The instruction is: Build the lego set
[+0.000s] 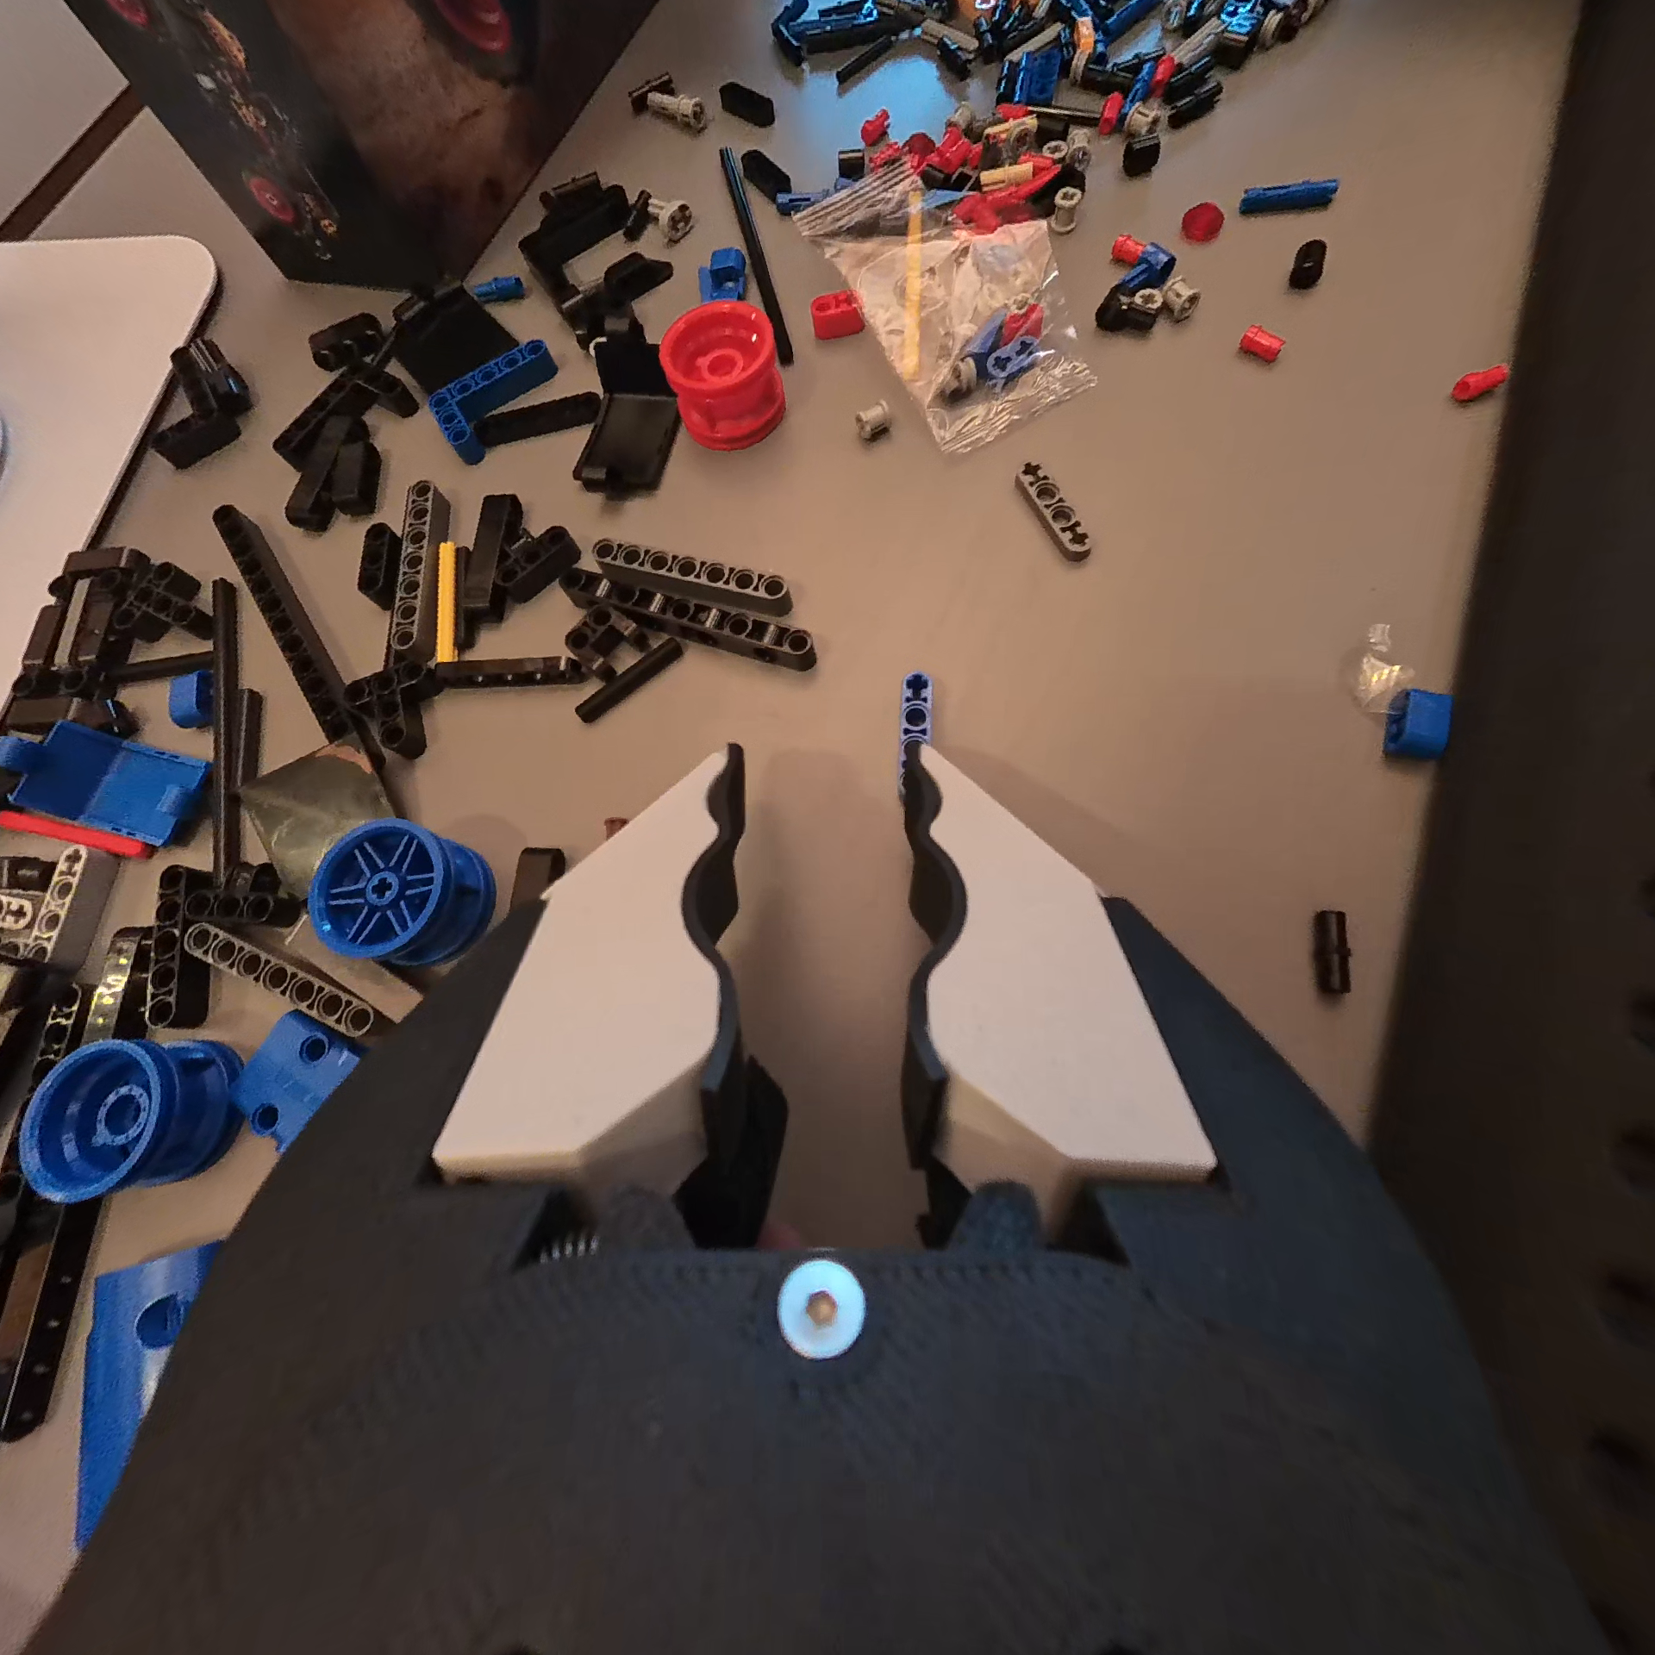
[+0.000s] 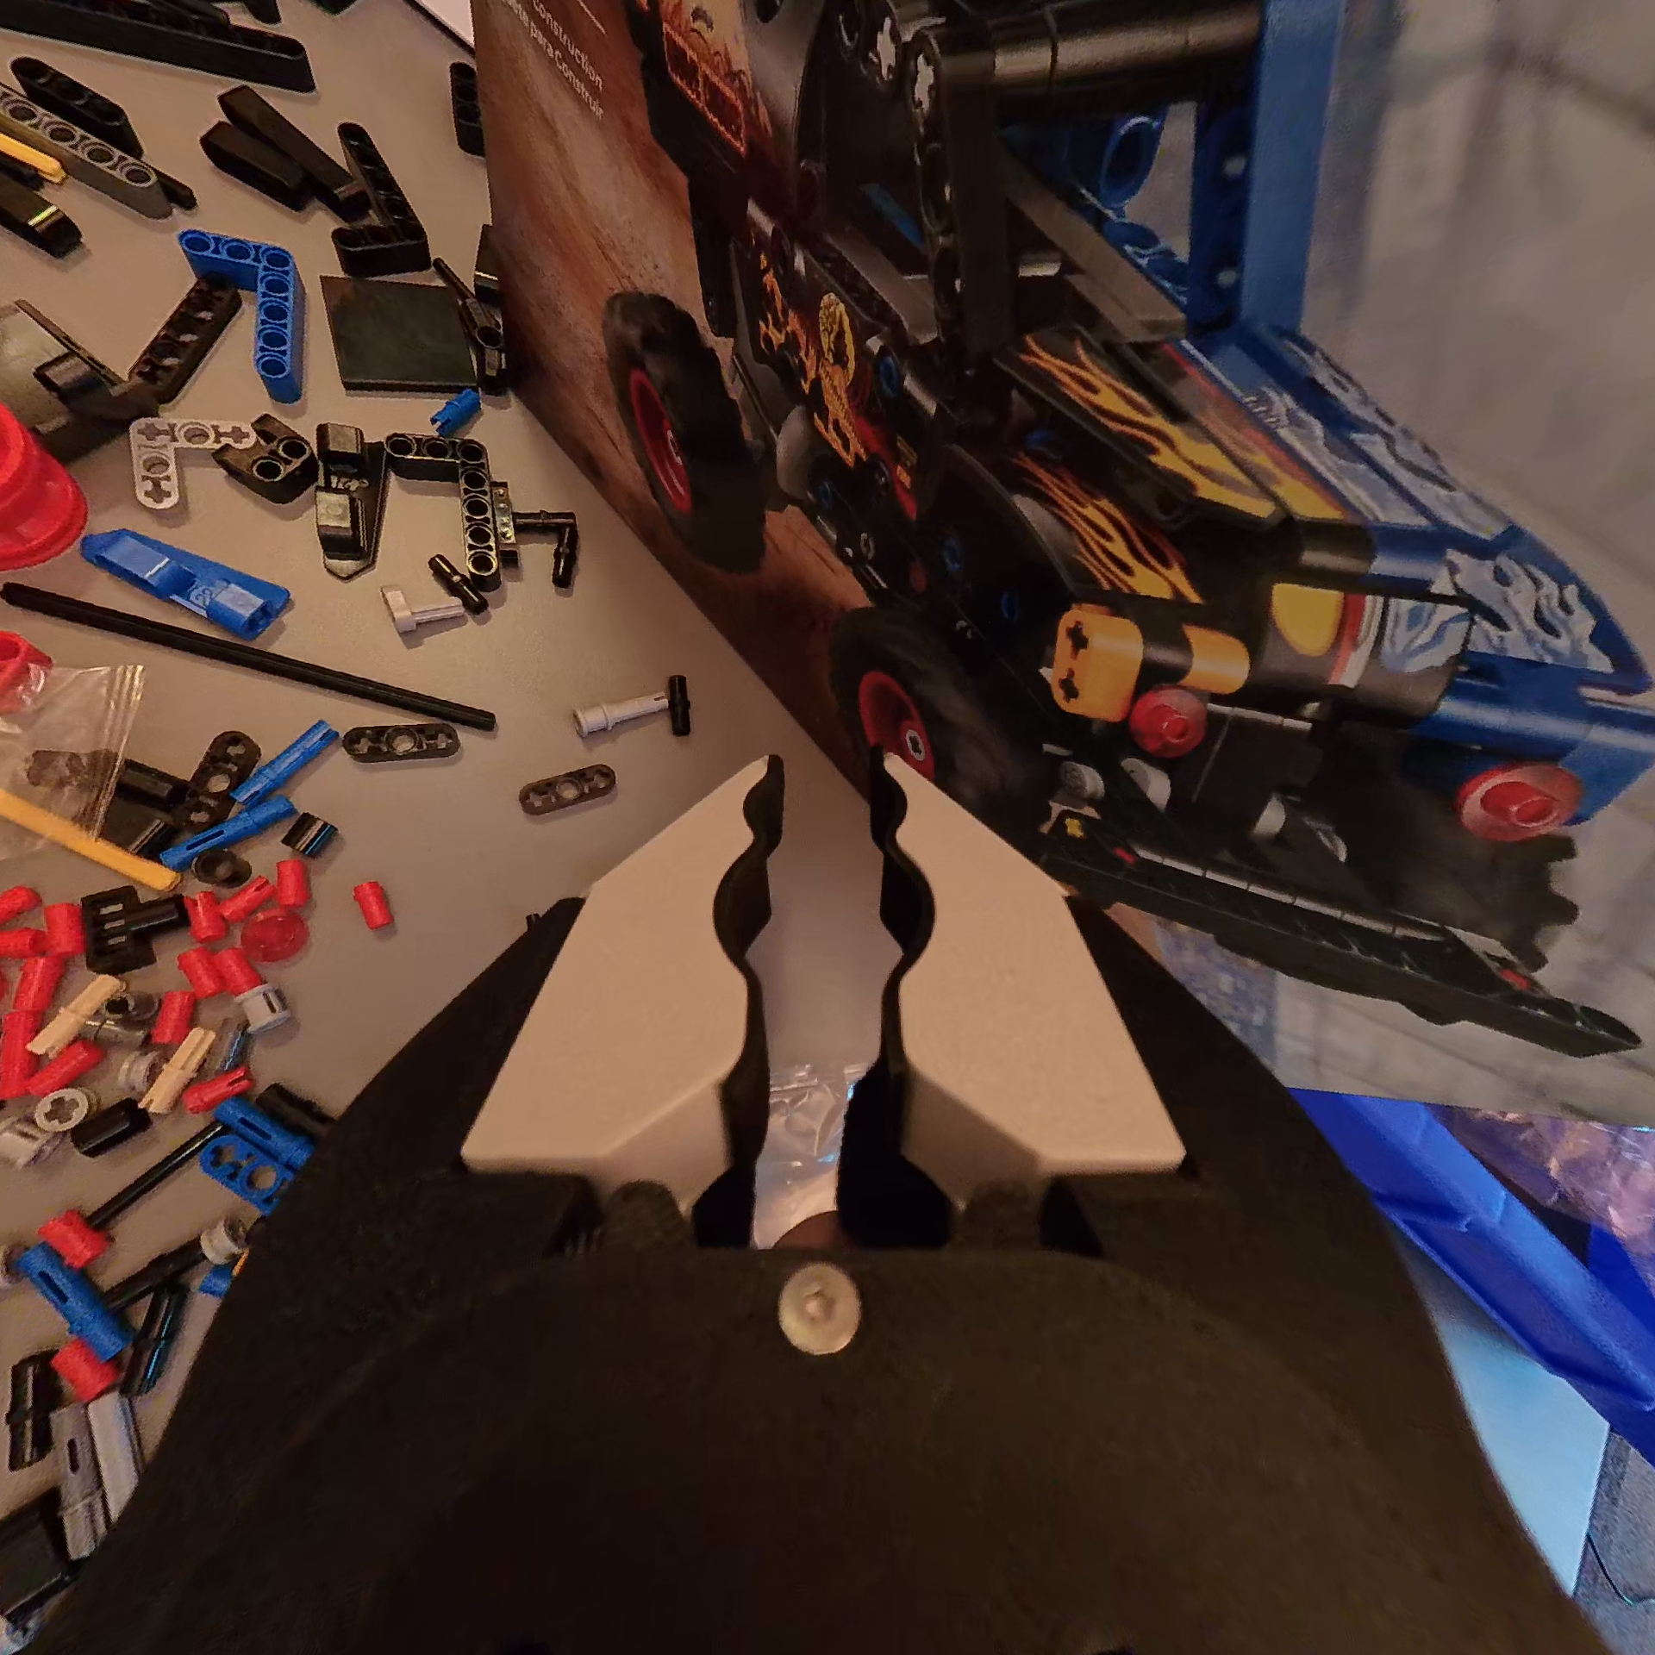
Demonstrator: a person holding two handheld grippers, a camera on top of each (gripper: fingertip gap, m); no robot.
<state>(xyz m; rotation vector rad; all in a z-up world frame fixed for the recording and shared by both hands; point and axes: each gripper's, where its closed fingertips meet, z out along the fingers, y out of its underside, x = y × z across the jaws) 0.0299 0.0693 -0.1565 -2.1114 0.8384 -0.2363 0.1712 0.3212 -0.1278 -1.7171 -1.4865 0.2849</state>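
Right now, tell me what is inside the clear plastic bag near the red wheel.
The bag holds a yellow axle and a few blue and red pieces. Creases and glare hide anything else.

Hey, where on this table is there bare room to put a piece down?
Clearest is the grey tabletop right of the left gripper, bordered by the small blue beam, the grey short beam and the plastic bag. It is crowded left among the black beams and blue wheels, and around the far pin pile.
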